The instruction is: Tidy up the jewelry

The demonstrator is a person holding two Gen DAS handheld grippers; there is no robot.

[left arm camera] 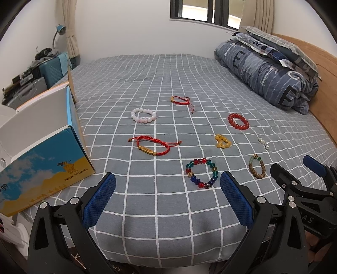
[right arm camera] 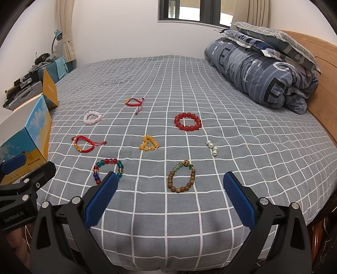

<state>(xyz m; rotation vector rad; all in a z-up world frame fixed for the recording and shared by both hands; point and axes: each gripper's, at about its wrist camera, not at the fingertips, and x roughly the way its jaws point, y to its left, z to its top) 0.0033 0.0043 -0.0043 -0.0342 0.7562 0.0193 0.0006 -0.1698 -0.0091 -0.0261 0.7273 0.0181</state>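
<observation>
Left wrist view shows my left gripper point(left arm camera: 167, 198) spread wide, holding nothing, over the bed point(left arm camera: 160, 223). Just past it at 12 o'clock lies the rainbow bead bracelet point(left arm camera: 201, 173). My right gripper point(right arm camera: 171, 195) is wide too, with the brown bead bracelet point(right arm camera: 181, 177) at 12 o'clock. Farther off lie the yellow beads point(right arm camera: 148, 143), red bead bracelet point(right arm camera: 187, 121) and pink bracelet point(right arm camera: 92, 118). At 10 o'clock stands a blue box point(left arm camera: 45, 160).

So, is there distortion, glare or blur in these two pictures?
Left wrist view: strong fisheye bending, the bedsheet grid lines curve, corners are black; light is soft and even, and the bracelets are sharp. Right wrist view: the same curving; the window is bright but gives no glare, and the red beads stay clear.
</observation>
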